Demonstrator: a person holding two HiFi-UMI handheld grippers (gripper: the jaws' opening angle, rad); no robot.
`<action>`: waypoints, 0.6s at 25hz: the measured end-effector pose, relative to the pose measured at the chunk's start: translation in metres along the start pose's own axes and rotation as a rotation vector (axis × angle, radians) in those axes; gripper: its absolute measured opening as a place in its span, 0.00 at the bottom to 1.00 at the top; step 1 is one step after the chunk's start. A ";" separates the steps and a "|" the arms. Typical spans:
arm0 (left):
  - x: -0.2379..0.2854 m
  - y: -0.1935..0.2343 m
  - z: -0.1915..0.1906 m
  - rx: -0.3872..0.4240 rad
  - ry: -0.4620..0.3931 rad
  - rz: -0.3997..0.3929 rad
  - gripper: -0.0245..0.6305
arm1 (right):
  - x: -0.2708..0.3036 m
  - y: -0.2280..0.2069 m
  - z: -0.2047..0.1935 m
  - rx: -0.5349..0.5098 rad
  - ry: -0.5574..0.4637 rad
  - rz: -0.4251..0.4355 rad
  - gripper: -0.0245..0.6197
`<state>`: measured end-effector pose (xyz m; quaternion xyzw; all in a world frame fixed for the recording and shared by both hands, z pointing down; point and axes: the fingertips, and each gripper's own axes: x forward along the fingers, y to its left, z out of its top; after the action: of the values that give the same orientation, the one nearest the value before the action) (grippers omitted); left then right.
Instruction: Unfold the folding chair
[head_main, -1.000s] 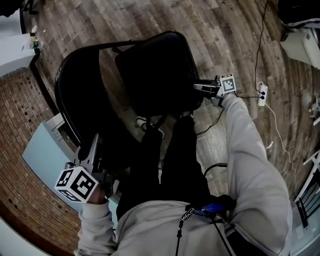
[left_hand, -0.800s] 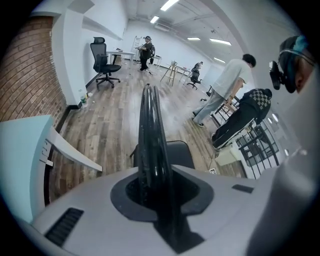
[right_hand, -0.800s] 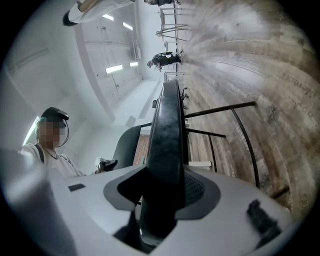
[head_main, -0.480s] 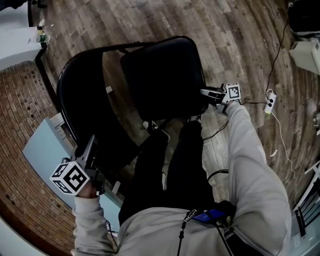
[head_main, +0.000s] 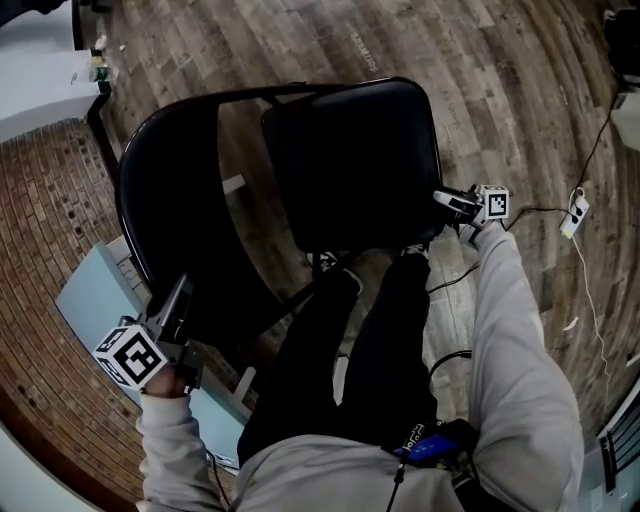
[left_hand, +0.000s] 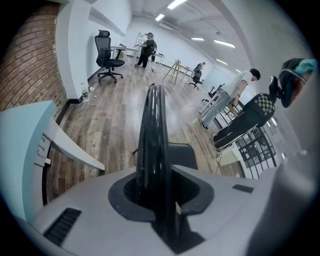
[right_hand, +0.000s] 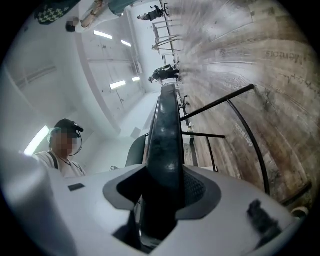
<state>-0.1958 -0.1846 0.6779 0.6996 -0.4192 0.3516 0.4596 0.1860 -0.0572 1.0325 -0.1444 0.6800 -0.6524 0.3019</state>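
The black folding chair stands partly unfolded in front of me in the head view. Its padded seat (head_main: 350, 165) tilts away from the curved backrest (head_main: 160, 215). My left gripper (head_main: 183, 292) is shut on the backrest's top edge (left_hand: 154, 125), which runs up between the jaws of the left gripper (left_hand: 157, 192). My right gripper (head_main: 447, 201) has the seat's right edge (right_hand: 167, 125) in it. The jaws of the right gripper (right_hand: 161, 200) are opening, with the pads still against that edge. Black frame tubes (right_hand: 220, 102) show beyond.
A pale blue panel (head_main: 85, 290) and brickwork (head_main: 40, 200) lie at the left. A white power strip (head_main: 574, 214) with its cable lies on the wood floor at the right. My legs (head_main: 385, 330) stand close behind the chair. An office chair (left_hand: 107, 52) and people are far off.
The seat has swung further from the backrest, widening the gap between them. My right gripper moved right and down with the seat edge, and my left gripper slid lower left with the backrest.
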 end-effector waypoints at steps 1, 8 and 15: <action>0.002 0.006 0.000 -0.004 0.003 0.005 0.17 | -0.001 -0.005 -0.002 0.000 -0.013 0.012 0.33; 0.011 0.025 -0.002 -0.001 -0.007 -0.037 0.17 | -0.002 -0.020 -0.006 -0.010 -0.026 0.072 0.33; 0.008 0.029 -0.003 0.046 -0.020 -0.008 0.18 | 0.000 -0.015 -0.007 -0.018 -0.013 -0.025 0.34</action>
<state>-0.2195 -0.1909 0.6960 0.7151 -0.4127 0.3524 0.4407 0.1791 -0.0533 1.0475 -0.1597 0.6818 -0.6491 0.2972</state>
